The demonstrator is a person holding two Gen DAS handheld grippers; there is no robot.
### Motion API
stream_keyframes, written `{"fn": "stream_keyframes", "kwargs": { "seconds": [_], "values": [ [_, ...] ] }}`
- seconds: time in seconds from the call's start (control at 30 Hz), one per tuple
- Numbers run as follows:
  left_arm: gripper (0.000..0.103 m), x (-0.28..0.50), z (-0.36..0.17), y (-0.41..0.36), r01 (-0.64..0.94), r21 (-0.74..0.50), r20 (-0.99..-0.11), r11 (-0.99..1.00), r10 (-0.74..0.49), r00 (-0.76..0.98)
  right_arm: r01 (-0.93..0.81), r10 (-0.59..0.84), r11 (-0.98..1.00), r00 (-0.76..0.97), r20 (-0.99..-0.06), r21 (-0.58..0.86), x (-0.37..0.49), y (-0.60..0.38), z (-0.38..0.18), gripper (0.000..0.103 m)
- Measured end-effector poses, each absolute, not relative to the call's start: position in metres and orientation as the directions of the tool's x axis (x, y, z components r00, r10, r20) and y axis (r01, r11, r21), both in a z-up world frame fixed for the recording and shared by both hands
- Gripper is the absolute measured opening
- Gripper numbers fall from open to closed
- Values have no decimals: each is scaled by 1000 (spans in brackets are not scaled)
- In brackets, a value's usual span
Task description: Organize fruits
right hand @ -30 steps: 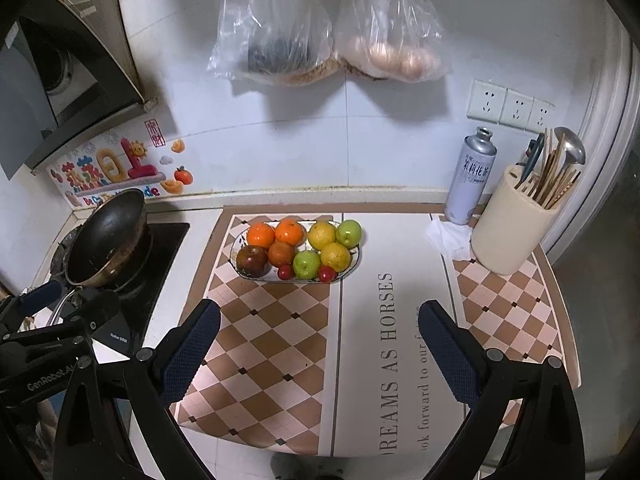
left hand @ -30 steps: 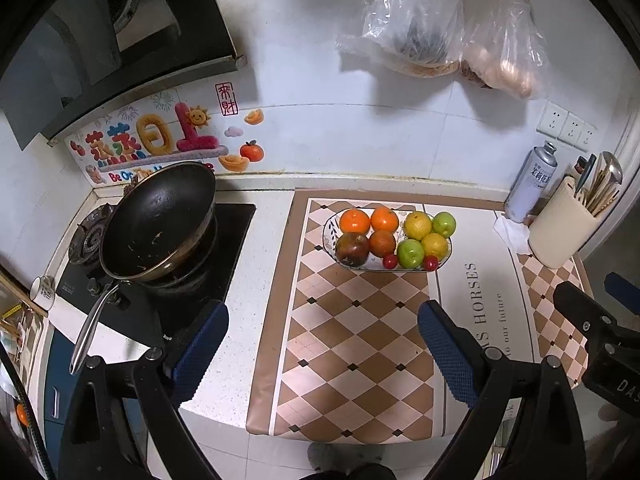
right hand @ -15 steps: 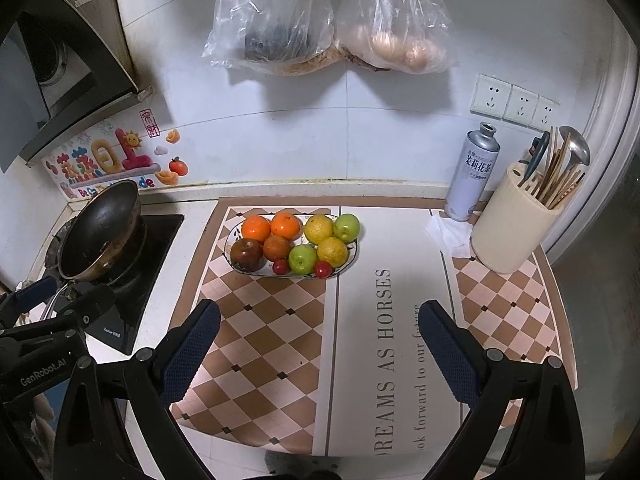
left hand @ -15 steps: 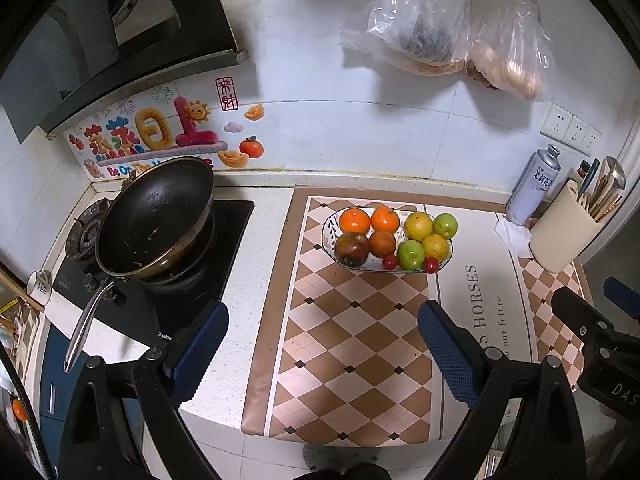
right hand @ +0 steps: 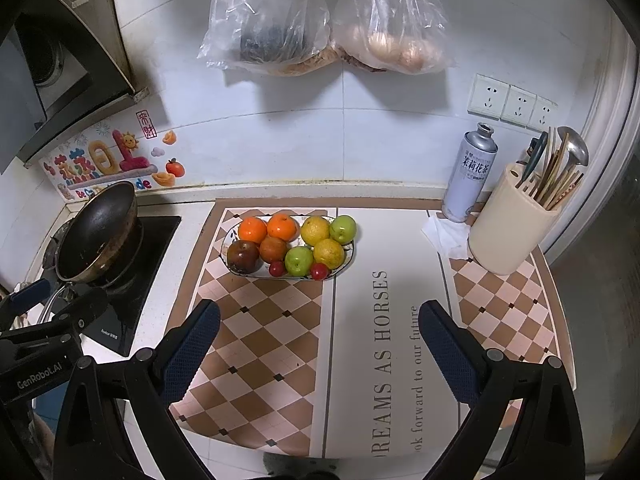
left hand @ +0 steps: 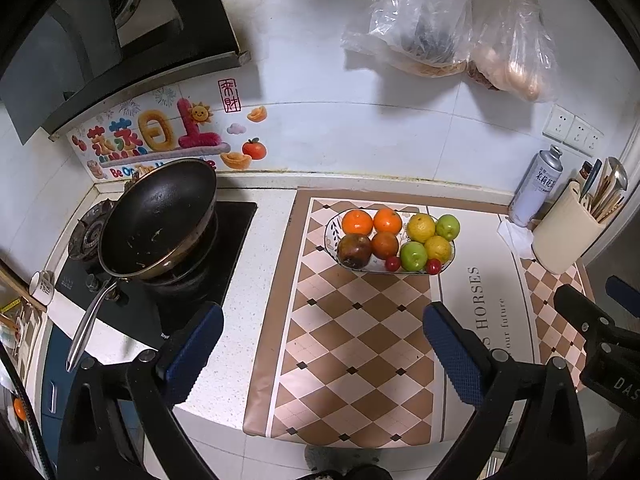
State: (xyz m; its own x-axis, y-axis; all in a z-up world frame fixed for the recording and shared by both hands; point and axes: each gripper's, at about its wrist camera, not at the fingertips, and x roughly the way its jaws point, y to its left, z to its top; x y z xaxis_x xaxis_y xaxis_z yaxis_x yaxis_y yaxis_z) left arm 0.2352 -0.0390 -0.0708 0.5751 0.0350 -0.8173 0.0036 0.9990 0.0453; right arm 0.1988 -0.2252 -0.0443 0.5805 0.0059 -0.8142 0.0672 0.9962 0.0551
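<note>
Orange, yellow, green and dark-red fruits (left hand: 394, 240) fill an oval plate (left hand: 330, 227) in the left wrist view; the plate sits on the checked mat (left hand: 352, 344) toward the desk's back edge, near the wall. The left tool (left hand: 322, 330) hangs well short of it over the front part of the mat, fingers spread wide and holding nothing. The plate lies ahead and slightly right of this tool, its long axis running left to right across the line of approach. A black wok (left hand: 158, 216) rests on the stove at the desk's left end.

From the right wrist view, the right tool (right hand: 318, 326) is equally wide and empty, and the plate (right hand: 349, 257) lies ahead and a little left. Neither tool looks clearly nearer. A utensil holder (right hand: 512, 232) stands by the desk's right back corner.
</note>
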Motion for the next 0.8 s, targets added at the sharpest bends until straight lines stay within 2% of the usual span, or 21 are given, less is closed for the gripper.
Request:
{"fn": "stream_keyframes", "kwargs": {
  "seconds": [0.8],
  "values": [
    [102, 227, -70, -50, 16, 50, -811, 999, 32, 584, 66, 13, 996, 579, -815, 62, 192, -227, -41, 102]
  ]
}}
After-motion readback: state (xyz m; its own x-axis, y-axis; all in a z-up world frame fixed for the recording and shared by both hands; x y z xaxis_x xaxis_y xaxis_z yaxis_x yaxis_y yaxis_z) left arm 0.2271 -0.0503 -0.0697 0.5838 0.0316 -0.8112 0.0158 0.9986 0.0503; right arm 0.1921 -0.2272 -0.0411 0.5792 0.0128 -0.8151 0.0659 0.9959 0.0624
